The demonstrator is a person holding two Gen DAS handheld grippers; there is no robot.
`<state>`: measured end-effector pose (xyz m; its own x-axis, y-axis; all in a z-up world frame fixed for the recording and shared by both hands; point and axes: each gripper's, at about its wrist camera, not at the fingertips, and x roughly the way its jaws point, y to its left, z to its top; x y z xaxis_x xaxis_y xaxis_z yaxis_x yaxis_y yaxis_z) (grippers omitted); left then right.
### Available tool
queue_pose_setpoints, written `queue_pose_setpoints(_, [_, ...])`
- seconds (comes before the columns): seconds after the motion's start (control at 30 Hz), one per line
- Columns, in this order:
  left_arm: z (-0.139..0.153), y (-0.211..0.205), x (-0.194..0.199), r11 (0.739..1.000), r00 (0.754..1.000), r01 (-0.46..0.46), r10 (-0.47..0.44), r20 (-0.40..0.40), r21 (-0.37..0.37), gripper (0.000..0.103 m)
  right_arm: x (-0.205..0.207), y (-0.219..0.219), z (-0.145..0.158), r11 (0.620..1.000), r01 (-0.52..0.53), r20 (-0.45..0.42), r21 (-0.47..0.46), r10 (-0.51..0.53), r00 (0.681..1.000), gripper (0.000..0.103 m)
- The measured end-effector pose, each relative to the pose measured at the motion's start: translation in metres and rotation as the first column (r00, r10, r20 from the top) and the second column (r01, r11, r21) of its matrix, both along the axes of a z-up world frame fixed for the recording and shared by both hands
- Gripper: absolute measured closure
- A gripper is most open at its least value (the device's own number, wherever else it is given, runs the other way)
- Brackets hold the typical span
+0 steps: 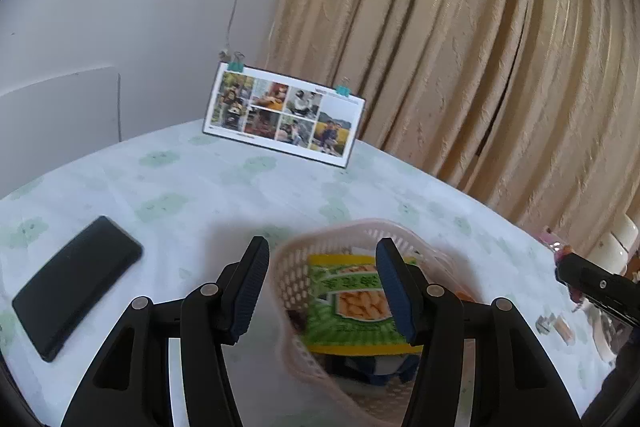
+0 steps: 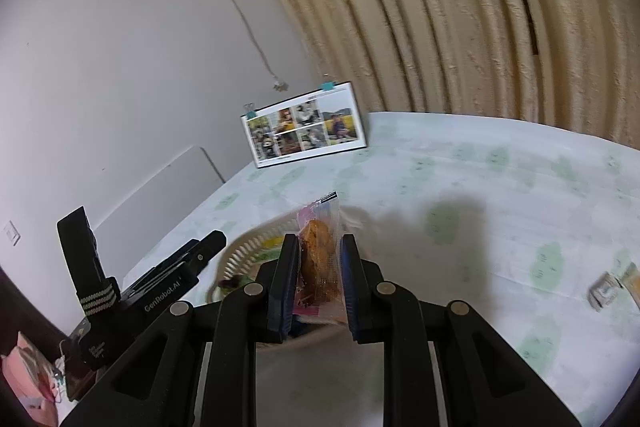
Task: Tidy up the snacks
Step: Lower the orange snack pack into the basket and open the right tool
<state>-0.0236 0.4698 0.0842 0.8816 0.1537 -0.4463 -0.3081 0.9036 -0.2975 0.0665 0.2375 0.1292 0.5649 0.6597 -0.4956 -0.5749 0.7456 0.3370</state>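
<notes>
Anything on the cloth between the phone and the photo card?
Nothing: in the left wrist view the cloth lies bare between the phone and the photo card.

Bare tablecloth (image 2: pixel 500 195) right of basket (image 1: pixel 296 267); phone (image 1: pixel 76 287) left.

Two grippers, one gaping, one clamped

Left gripper (image 1: pixel 322 259) hangs with its jaws spread wide; right gripper (image 2: pixel 319 247) has its jaws pressed on a snack packet (image 2: pixel 320 259).
</notes>
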Motion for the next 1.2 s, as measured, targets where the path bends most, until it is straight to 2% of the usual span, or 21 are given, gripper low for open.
queue_pose_setpoints(0.3, [0.003, 0.021, -0.014, 0.999, 0.998, -0.052, 0.052, 0.020, 0.006, 0.046, 0.012, 0.047, -0.011, 0.999, -0.042, -0.041, -0.011, 0.042, 0.998, 0.083])
queue_pose_setpoints(0.4, [0.003, 0.028, -0.018, 0.998, 0.998, -0.066, 0.066, 0.020, 0.001, 0.046, 0.019, 0.057, -0.020, 0.999, -0.040, -0.068, -0.006, 0.039, 0.997, 0.079])
queue_pose_setpoints(0.47, [0.002, 0.033, -0.019, 0.997, 0.997, -0.076, 0.076, 0.021, -0.003, 0.046, 0.022, 0.057, -0.024, 0.999, -0.039, -0.090, 0.004, 0.039, 0.995, 0.069])
queue_pose_setpoints(0.67, [-0.001, 0.042, -0.019, 0.995, 0.995, -0.093, 0.094, 0.020, -0.020, 0.046, 0.025, 0.052, -0.023, 1.000, -0.019, -0.086, 0.023, 0.021, 0.996, 0.068])
queue_pose_setpoints(1.03, [0.002, 0.031, -0.020, 0.997, 0.997, -0.077, 0.076, 0.023, 0.011, 0.046, 0.030, 0.012, -0.023, 0.995, 0.073, -0.092, 0.060, -0.068, 0.993, 0.068])
queue_pose_setpoints(1.2, [0.005, 0.021, -0.017, 0.998, 0.998, -0.059, 0.058, 0.022, 0.029, 0.046, 0.031, -0.007, -0.027, 0.990, 0.119, -0.105, 0.070, -0.112, 0.988, 0.059])
